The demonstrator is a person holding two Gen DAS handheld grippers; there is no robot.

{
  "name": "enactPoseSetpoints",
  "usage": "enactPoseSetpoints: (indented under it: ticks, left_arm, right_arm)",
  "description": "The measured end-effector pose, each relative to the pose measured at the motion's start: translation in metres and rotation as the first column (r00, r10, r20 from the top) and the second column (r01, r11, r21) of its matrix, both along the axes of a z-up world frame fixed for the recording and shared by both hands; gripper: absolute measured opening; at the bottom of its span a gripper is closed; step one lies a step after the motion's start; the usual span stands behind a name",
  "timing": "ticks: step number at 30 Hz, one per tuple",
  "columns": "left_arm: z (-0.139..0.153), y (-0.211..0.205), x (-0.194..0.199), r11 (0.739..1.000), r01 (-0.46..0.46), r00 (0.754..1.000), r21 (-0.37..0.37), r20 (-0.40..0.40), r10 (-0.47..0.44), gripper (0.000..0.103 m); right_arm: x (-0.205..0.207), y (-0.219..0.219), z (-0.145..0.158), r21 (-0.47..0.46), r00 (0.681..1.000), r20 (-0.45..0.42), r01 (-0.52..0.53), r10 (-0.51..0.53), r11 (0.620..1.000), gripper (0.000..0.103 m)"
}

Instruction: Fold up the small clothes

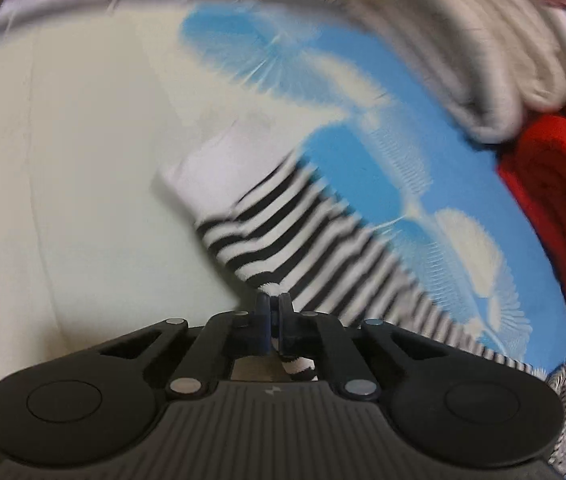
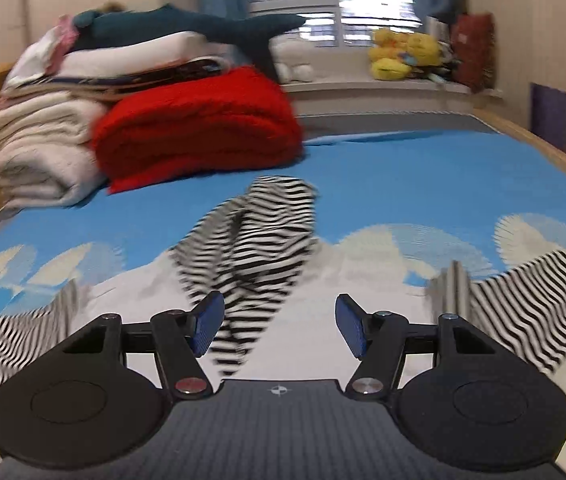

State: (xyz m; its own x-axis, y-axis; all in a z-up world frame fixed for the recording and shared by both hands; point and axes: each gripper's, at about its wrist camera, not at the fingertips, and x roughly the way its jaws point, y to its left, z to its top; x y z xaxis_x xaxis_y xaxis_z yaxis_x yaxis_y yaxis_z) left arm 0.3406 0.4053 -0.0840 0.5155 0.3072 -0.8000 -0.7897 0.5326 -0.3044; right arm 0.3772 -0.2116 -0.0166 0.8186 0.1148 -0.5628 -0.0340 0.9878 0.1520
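A black-and-white striped garment (image 1: pixel 283 240) with a white section (image 1: pixel 219 168) lies on the blue and white patterned bedsheet (image 1: pixel 363 160). My left gripper (image 1: pixel 274 300) is shut on a fold of its striped cloth, which pokes out above and below the closed fingers. In the right wrist view the striped garment (image 2: pixel 259 240) rises in a bunched ridge at the middle, with flatter striped parts at the left (image 2: pixel 11 340) and right (image 2: pixel 531 312). My right gripper (image 2: pixel 279 328) stands open just above it. Striped cloth runs down beside the left blue pad (image 2: pixel 207 328) without being pinched.
A folded red blanket (image 2: pixel 199 128) and a stack of cream blankets (image 2: pixel 39 152) sit at the back left of the bed, with a dark shark plush (image 2: pixel 187 24) on top. Yellow soft toys (image 2: pixel 403 54) line the windowsill. A wooden bed frame (image 2: pixel 543 144) borders the right side.
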Motion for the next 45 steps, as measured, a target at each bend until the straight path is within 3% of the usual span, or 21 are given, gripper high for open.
enactPoseSetpoints:
  ticks: [2, 4, 6, 8, 10, 12, 14, 15, 16, 17, 20, 23, 27, 29, 32, 35, 38, 40, 41, 42, 45]
  left_arm:
    - [0.033, -0.035, 0.011, 0.982, 0.111, 0.991, 0.156, 0.053, -0.121, 0.001]
    - [0.064, -0.083, 0.018, 0.931, 0.224, 0.957, 0.289, 0.118, -0.267, 0.001]
    - [0.086, -0.135, 0.021, 0.878, 0.352, 0.878, 0.323, 0.211, -0.430, 0.001]
    - [0.099, -0.199, 0.020, 0.780, 0.500, 0.754, 0.375, 0.253, -0.605, 0.001]
    - [0.100, -0.262, 0.019, 0.641, 0.673, 0.593, 0.370, 0.250, -0.766, 0.001]
    - [0.090, -0.314, 0.020, 0.489, 0.824, 0.434, 0.285, 0.236, -0.869, 0.003]
    - [0.073, -0.347, 0.026, 0.362, 0.920, 0.330, 0.147, 0.202, -0.922, 0.005]
    - [0.065, -0.355, 0.028, 0.333, 0.938, 0.312, 0.100, 0.181, -0.933, 0.006]
    - [0.060, -0.356, 0.029, 0.341, 0.936, 0.325, 0.086, 0.160, -0.932, 0.006]
    - [0.058, -0.350, 0.033, 0.370, 0.925, 0.355, 0.088, 0.145, -0.924, 0.007]
    - [0.052, -0.313, 0.047, 0.510, 0.855, 0.499, 0.092, 0.118, -0.859, 0.008]
    - [0.044, -0.282, 0.060, 0.650, 0.752, 0.651, 0.109, 0.027, -0.758, 0.008]
    - [0.036, -0.238, 0.067, 0.774, 0.630, 0.776, 0.061, -0.011, -0.631, 0.008]
    - [0.036, -0.226, 0.068, 0.798, 0.602, 0.798, 0.029, -0.001, -0.602, 0.008]
    - [0.036, -0.220, 0.069, 0.808, 0.589, 0.808, 0.014, 0.002, -0.590, 0.008]
    - [0.037, -0.217, 0.071, 0.813, 0.582, 0.813, 0.007, 0.012, -0.582, 0.008]
    - [0.035, -0.212, 0.072, 0.821, 0.571, 0.821, -0.002, 0.018, -0.571, 0.008]
    - [0.035, -0.209, 0.074, 0.824, 0.566, 0.824, -0.008, 0.019, -0.566, 0.008]
    - [0.035, -0.207, 0.074, 0.823, 0.567, 0.823, -0.009, 0.021, -0.567, 0.008]
    - [0.036, -0.206, 0.074, 0.822, 0.570, 0.821, -0.008, 0.021, -0.570, 0.008]
    - [0.037, -0.206, 0.073, 0.816, 0.579, 0.816, -0.005, 0.018, -0.578, 0.008]
  right_arm:
    - [0.002, -0.013, -0.002, 0.018, 0.999, -0.015, 0.032, -0.032, 0.999, 0.063]
    - [0.004, -0.021, -0.005, 0.051, 0.998, -0.037, 0.053, -0.051, 0.997, 0.059]
    - [0.006, -0.028, -0.008, 0.100, 0.996, -0.068, 0.061, -0.054, 0.993, 0.047]
    - [0.006, -0.031, -0.014, 0.136, 0.993, -0.102, 0.069, -0.055, 0.988, 0.045]
    - [0.005, -0.029, -0.019, 0.152, 0.989, -0.134, 0.082, -0.062, 0.985, 0.045]
    - [0.005, -0.029, -0.025, 0.157, 0.985, -0.159, 0.096, -0.071, 0.983, 0.046]
    - [0.006, -0.028, -0.030, 0.157, 0.979, -0.183, 0.117, -0.088, 0.981, 0.046]
    - [0.007, -0.029, -0.033, 0.158, 0.976, -0.196, 0.129, -0.096, 0.979, 0.047]
    - [0.008, -0.030, -0.036, 0.164, 0.972, -0.209, 0.143, -0.107, 0.976, 0.049]
    - [0.009, -0.032, -0.038, 0.175, 0.968, -0.222, 0.158, -0.117, 0.972, 0.049]
    - [0.011, -0.039, -0.049, 0.224, 0.952, -0.277, 0.197, -0.132, 0.954, 0.049]
    - [0.016, -0.043, -0.064, 0.296, 0.929, -0.349, 0.235, -0.124, 0.926, 0.049]
    - [0.022, -0.023, -0.081, 0.272, 0.909, -0.407, 0.214, -0.089, 0.938, 0.051]
    - [0.025, 0.000, -0.088, 0.255, 0.906, -0.424, 0.133, -0.013, 0.958, 0.051]
    - [0.028, 0.040, -0.101, 0.213, 0.890, -0.442, -0.018, 0.113, 0.977, 0.055]
    - [0.027, 0.077, -0.113, 0.053, 0.874, -0.457, -0.161, 0.168, 0.985, 0.065]
    - [0.027, 0.095, -0.125, -0.096, 0.865, -0.472, -0.242, 0.170, 0.965, 0.063]
    - [0.029, 0.092, -0.123, -0.094, 0.874, -0.457, -0.231, 0.164, 0.968, 0.055]
    - [0.031, 0.089, -0.120, -0.063, 0.880, -0.445, -0.219, 0.169, 0.974, 0.041]
    - [0.031, 0.085, -0.112, -0.039, 0.899, -0.410, -0.185, 0.153, 0.982, 0.017]
    - [0.022, 0.072, -0.077, 0.021, 0.957, -0.259, -0.130, 0.131, 0.991, 0.012]
